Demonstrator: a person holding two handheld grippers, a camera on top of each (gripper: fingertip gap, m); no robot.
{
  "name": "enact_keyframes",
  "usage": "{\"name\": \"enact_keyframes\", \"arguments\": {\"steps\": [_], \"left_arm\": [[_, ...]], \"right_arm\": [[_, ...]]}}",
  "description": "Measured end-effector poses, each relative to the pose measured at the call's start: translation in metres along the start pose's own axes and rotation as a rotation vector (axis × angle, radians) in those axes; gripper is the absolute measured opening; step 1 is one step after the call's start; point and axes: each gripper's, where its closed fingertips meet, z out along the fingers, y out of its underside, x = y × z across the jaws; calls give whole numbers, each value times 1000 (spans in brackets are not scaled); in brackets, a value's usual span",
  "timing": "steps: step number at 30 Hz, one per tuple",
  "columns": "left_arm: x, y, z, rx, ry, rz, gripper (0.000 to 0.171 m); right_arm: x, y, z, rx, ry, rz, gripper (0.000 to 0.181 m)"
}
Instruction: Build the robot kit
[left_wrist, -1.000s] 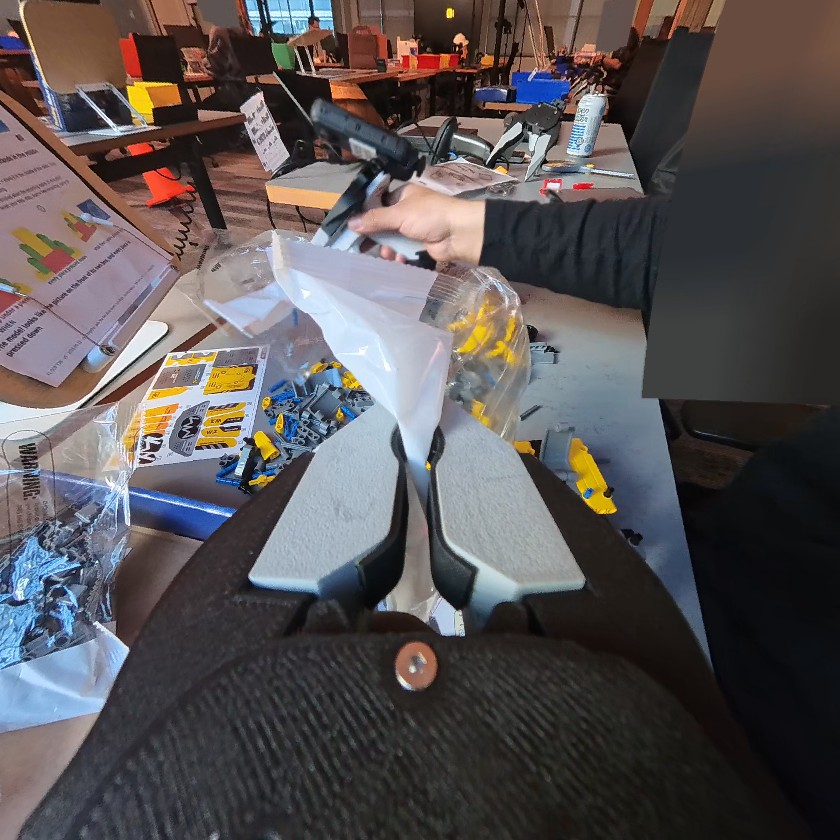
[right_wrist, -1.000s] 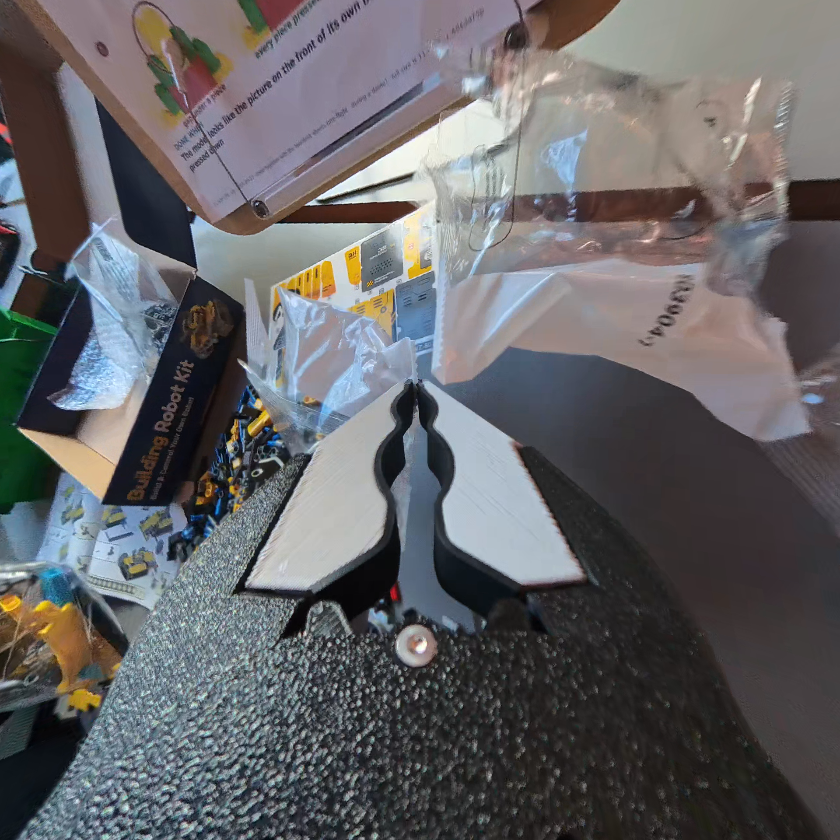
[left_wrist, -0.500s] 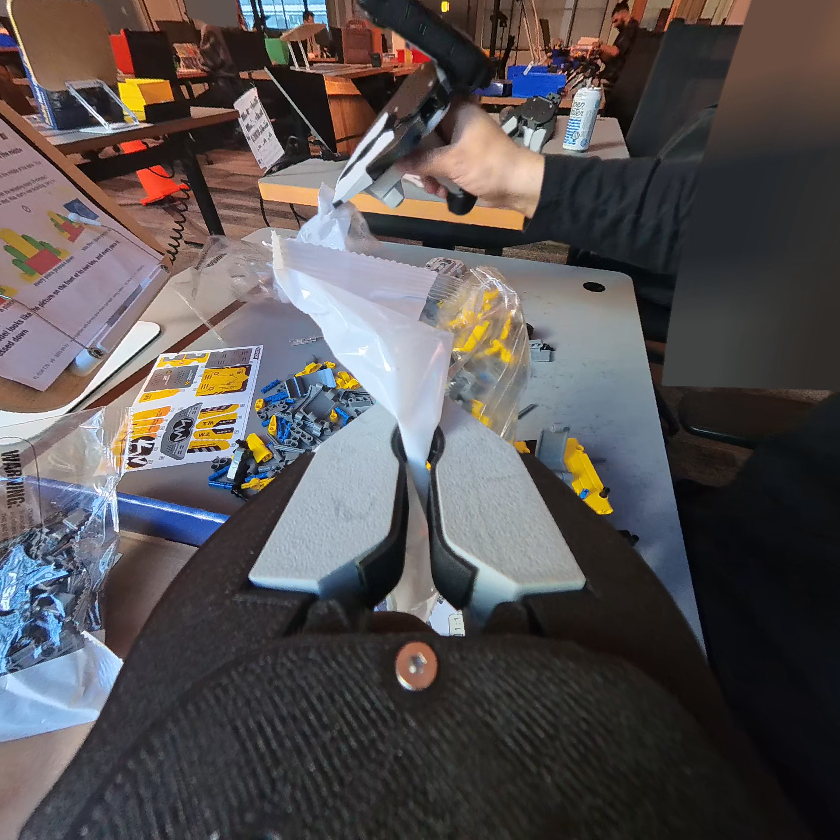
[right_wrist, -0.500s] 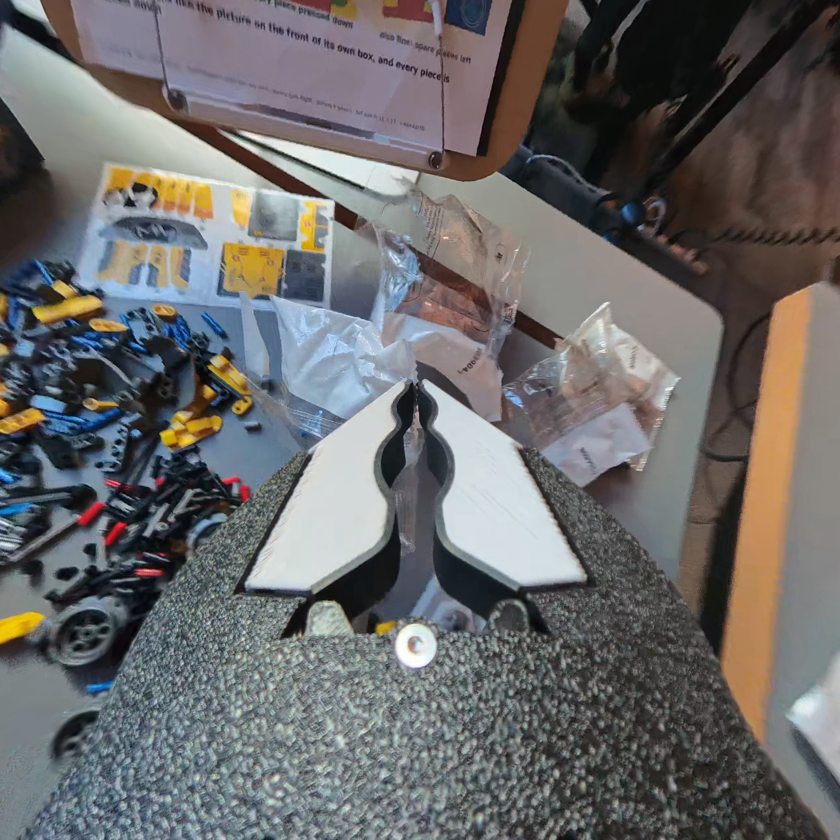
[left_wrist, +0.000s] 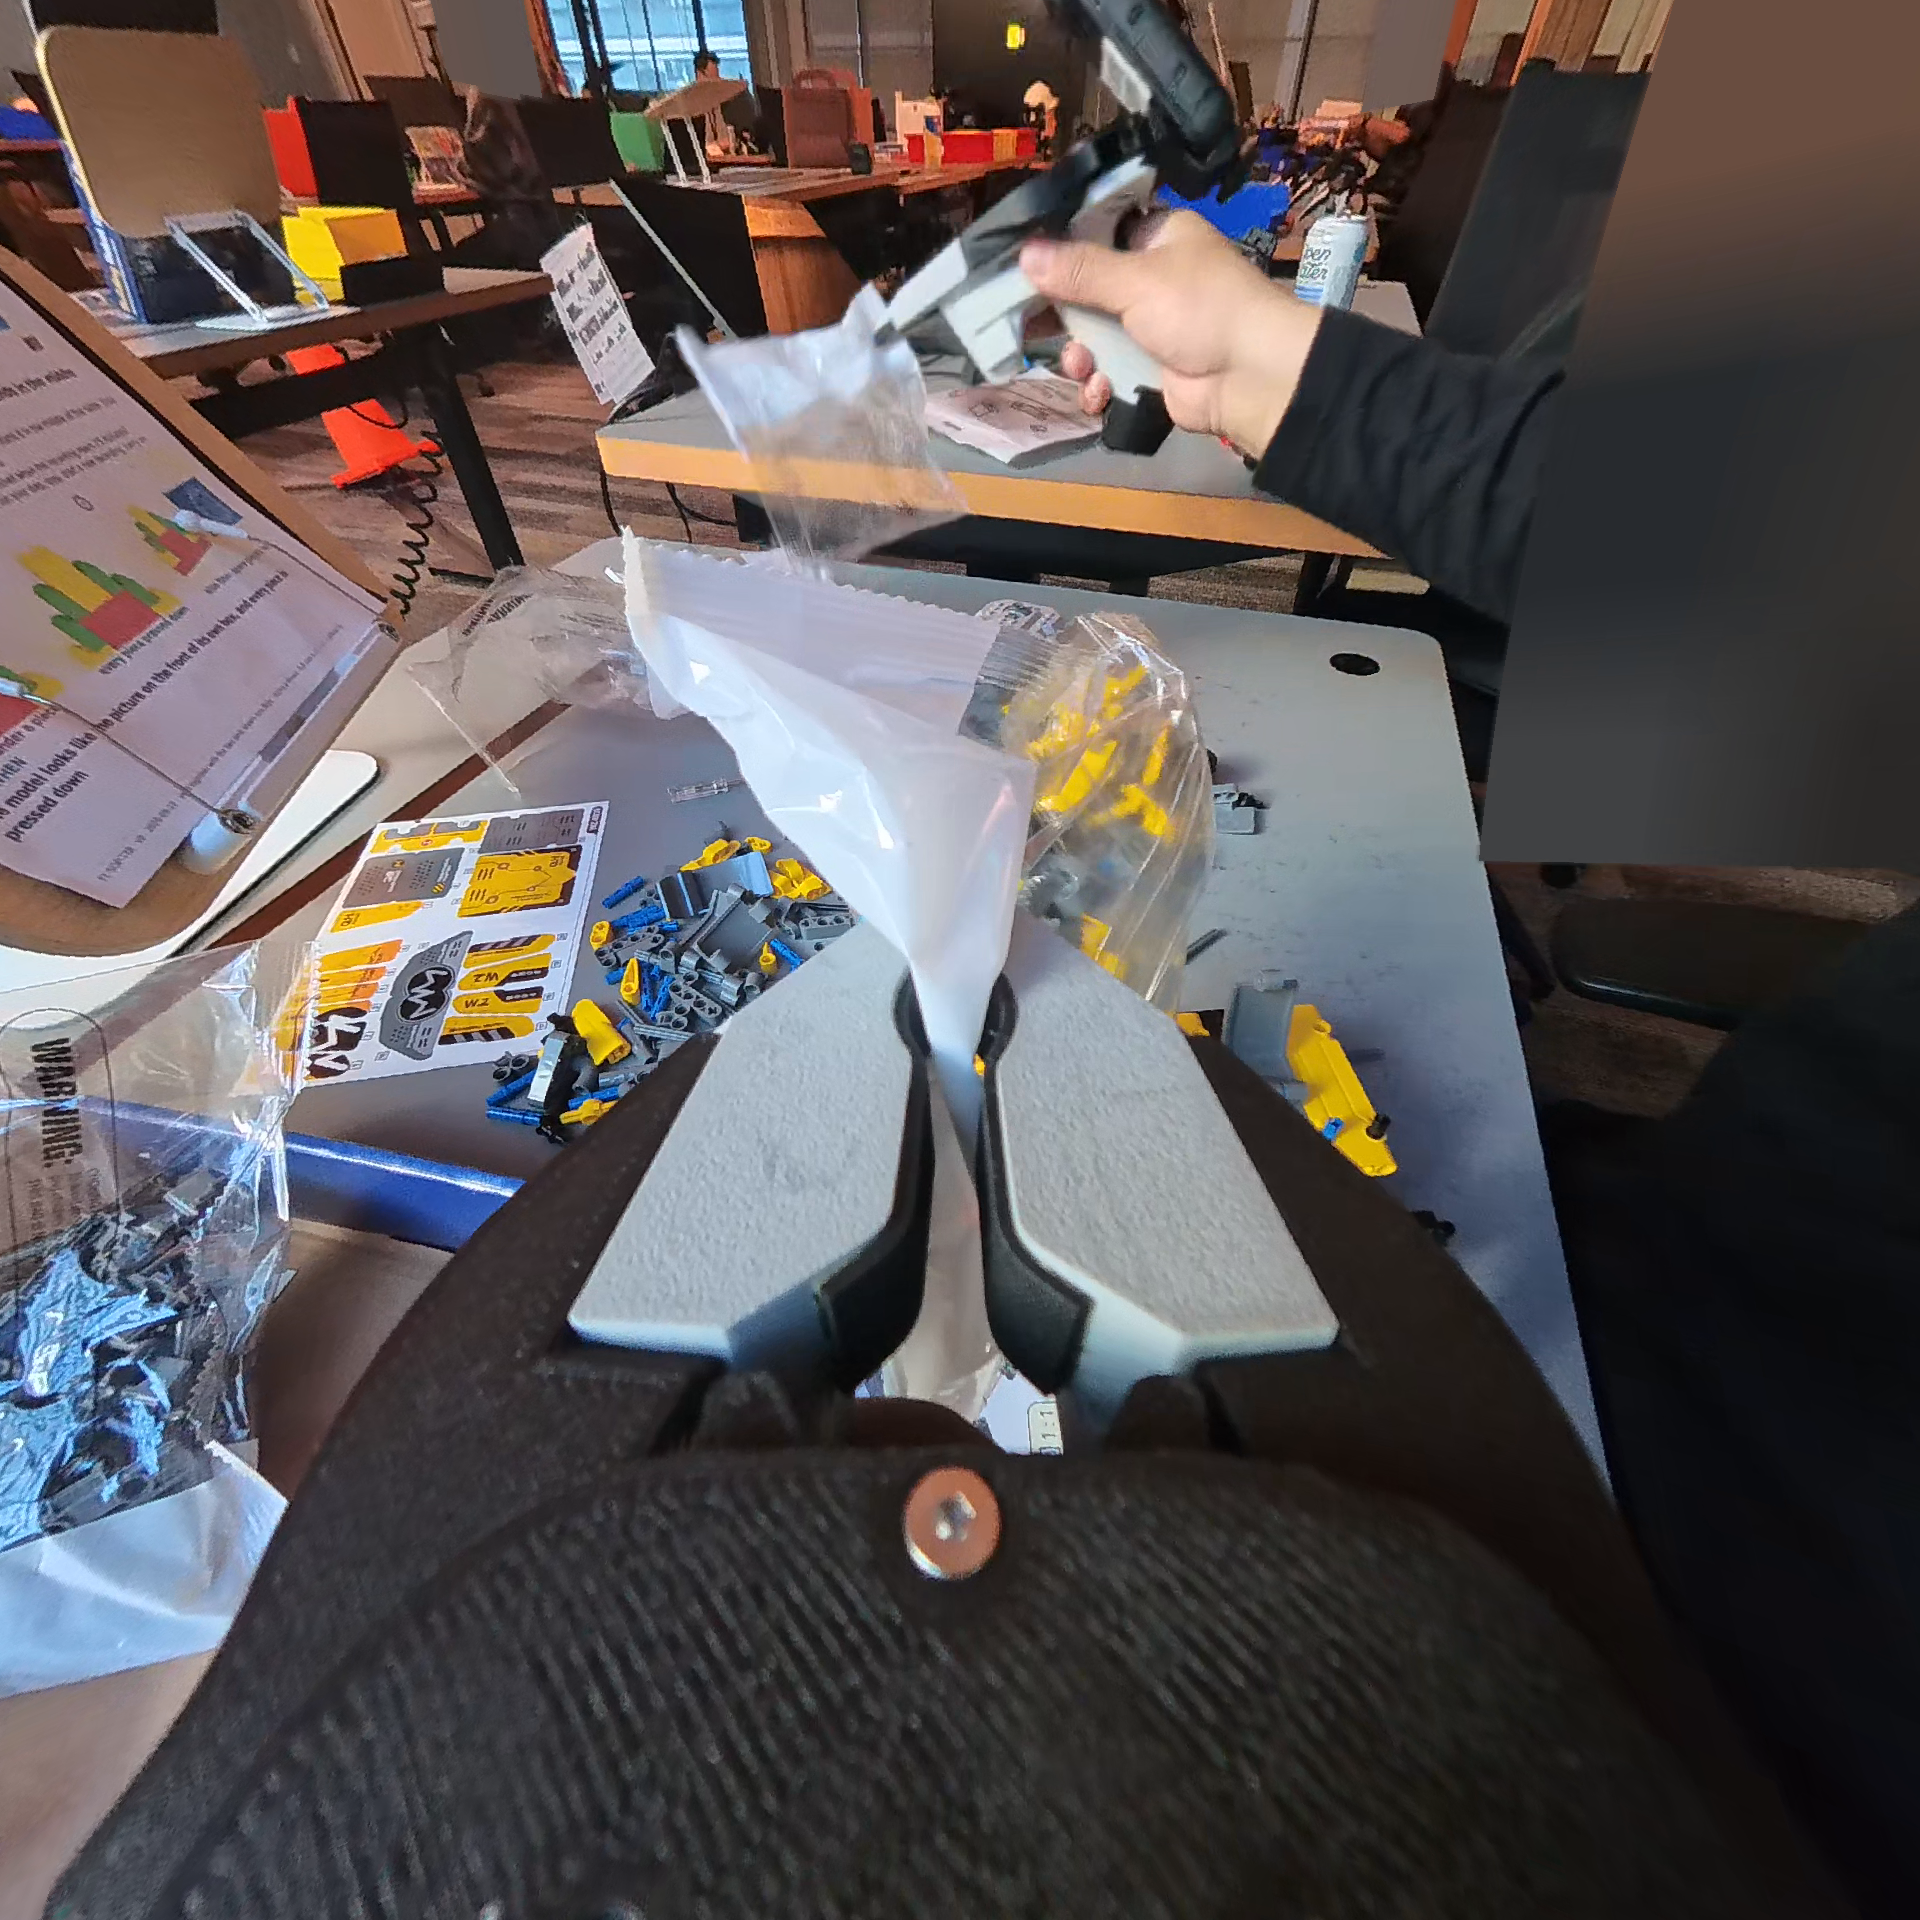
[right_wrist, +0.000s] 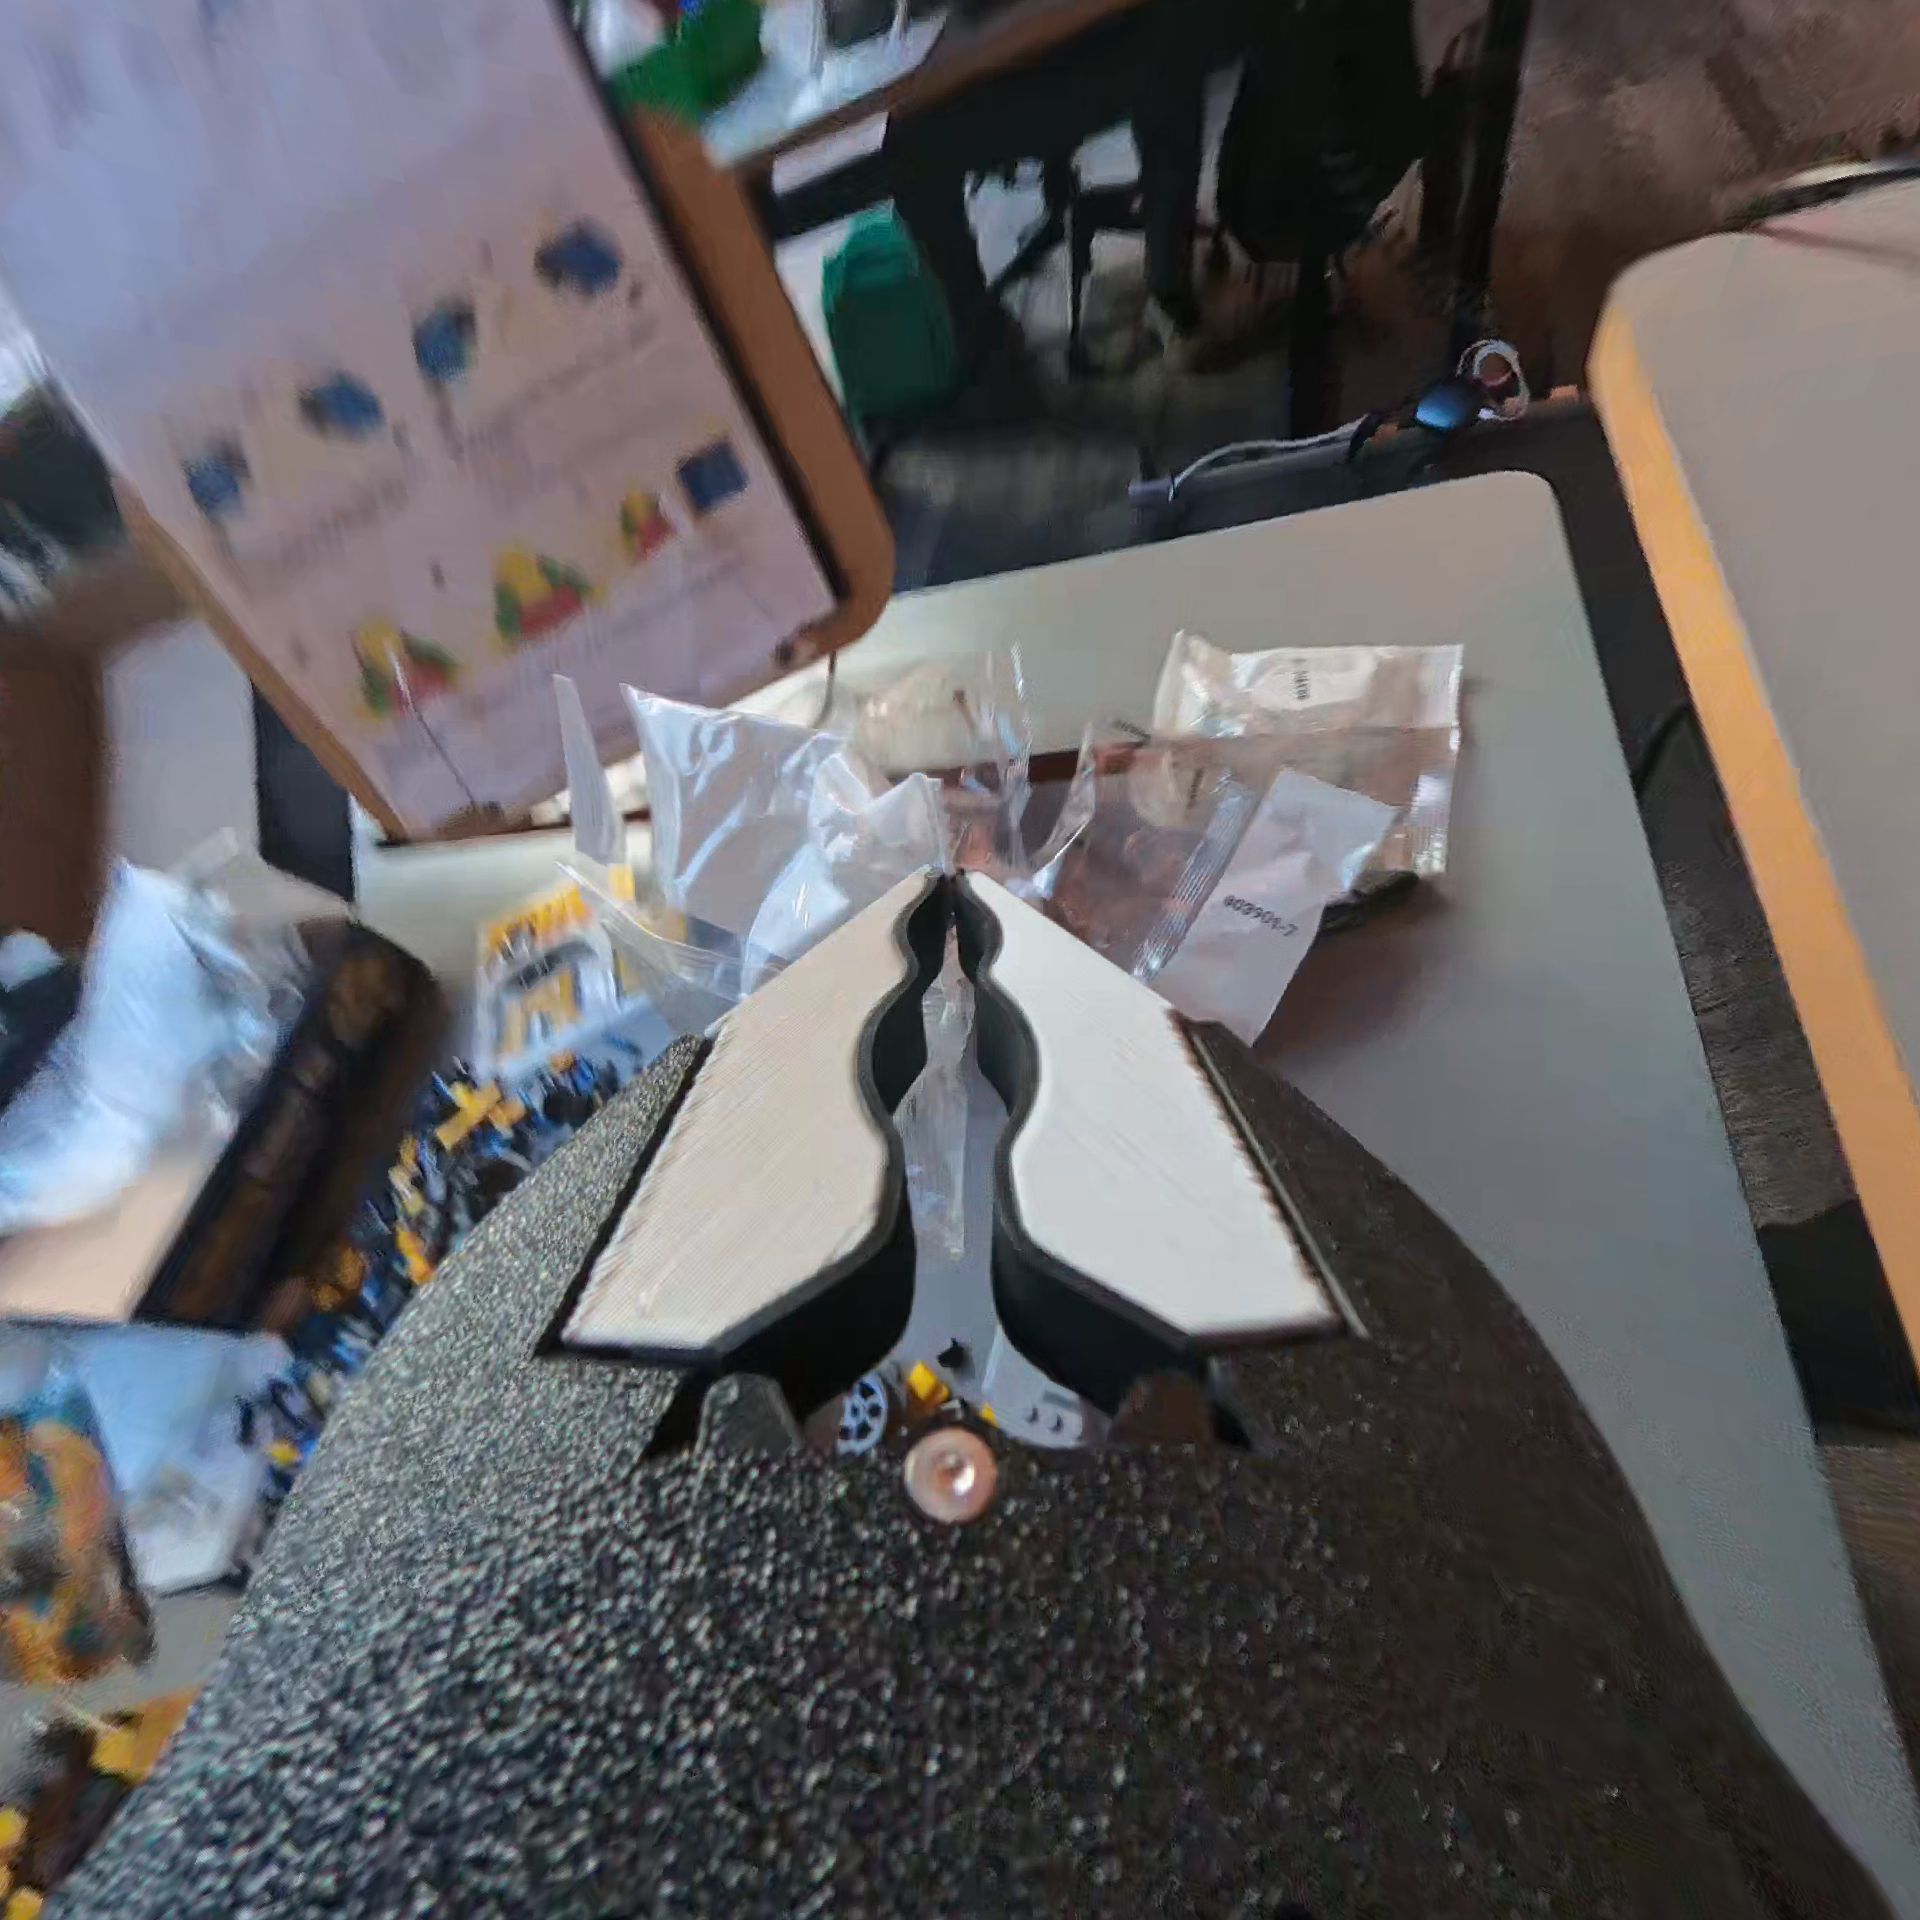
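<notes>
Above the table (left_wrist: 1351, 831), both grippers (left_wrist: 954, 1023) (right_wrist: 951, 883) pinch plastic bags (left_wrist: 831, 707) (right_wrist: 790, 790).

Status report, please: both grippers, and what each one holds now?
Left gripper: jaws shut on plastic bag of yellow pieces. Right gripper: jaws shut on torn clear strip, held above the table. Loose pieces beneath.

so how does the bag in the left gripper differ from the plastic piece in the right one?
The bag in the left gripper holds yellow and grey parts; the torn piece in the right gripper looks empty. The bag hangs low over the table; the piece is held higher. Both are clear plastic, each pinched by shut fingers.
</notes>
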Motion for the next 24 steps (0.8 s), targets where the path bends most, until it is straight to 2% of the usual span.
{"name": "enact_keyframes", "arguments": {"steps": [3, 7, 10, 13, 14, 18, 24], "left_arm": [[1, -2, 0, 3, -3, 5, 0], [0, 0, 4, -3, -10, 8, 0], [0, 0, 9, -10, -10, -1, 0], [0, -4, 13, -20, -5, -2, 0], [0, -6, 13, -23, -4, 1, 0], [-1, -14, 17, -34, -2, 16, 0], [1, -35, 34, -29, 37, 52, 0]], "right_arm": [[44, -14, 1, 54, 43, 156, 0], [77, -10, 36, 32, 82, 253, 1], [90, 17, 70, -87, 116, 269, 2], [96, 54, 93, -240, 127, 275, 20], [97, 62, 96, -265, 133, 264, 21], [96, 70, 88, -285, 161, 177, 33], [82, 65, 49, -243, 178, 25, 42]]}}
